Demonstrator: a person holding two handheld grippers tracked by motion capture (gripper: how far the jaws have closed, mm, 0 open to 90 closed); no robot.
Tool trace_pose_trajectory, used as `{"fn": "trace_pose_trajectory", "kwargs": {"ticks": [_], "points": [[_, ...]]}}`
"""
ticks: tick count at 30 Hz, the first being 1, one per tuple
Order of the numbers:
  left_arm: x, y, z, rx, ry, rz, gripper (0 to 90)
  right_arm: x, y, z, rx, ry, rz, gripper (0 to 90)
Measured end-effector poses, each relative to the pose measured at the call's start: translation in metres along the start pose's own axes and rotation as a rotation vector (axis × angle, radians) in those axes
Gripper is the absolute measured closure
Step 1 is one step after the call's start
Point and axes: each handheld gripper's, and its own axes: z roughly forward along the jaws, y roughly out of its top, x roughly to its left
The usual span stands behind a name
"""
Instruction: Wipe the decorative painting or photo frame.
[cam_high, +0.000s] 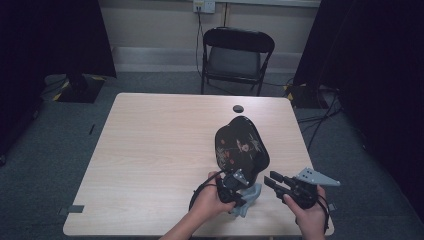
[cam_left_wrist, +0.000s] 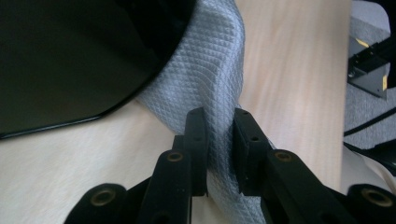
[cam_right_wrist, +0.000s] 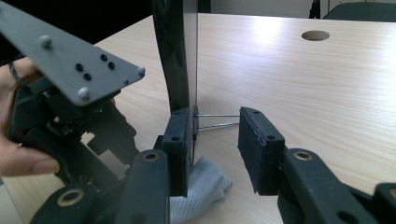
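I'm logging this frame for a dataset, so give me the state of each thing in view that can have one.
Left tool: shut on the grey cloth.
Right tool: open, one jaw against the tray's edge.
Black tray: tilted up on its edge, not flat.
Grey cloth: bunched, partly under the tray, pinched by the left tool.
Folding chair: unfolded, beyond the table.

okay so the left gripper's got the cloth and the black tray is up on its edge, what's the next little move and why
Probably close the right gripper on the black lacquered tray edge. Its fingers stand open, one touching the upright tray, so the tray looks unsecured. Meanwhile the left gripper is shut on the grey cloth, ready to wipe once the tray is steadied.
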Motion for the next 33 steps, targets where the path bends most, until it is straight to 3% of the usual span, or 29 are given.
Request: {"fn": "trace_pose_trajectory", "kwargs": {"ticks": [13, 23, 33], "points": [[0.006, 0.001, -0.011, -0.005, 0.022, -0.004, 77.9, -0.001, -0.001, 0.000, 0.001, -0.002, -0.002, 64.9], [-0.004, 0.010, -0.027, -0.027, 0.020, 0.032, 77.9, -0.002, -0.002, 0.000, 0.003, -0.006, 0.001, 64.2], [-0.013, 0.022, -0.043, -0.035, 0.011, 0.062, 77.8, -0.008, -0.001, -0.008, -0.001, -0.044, 0.012, 55.7]]}}
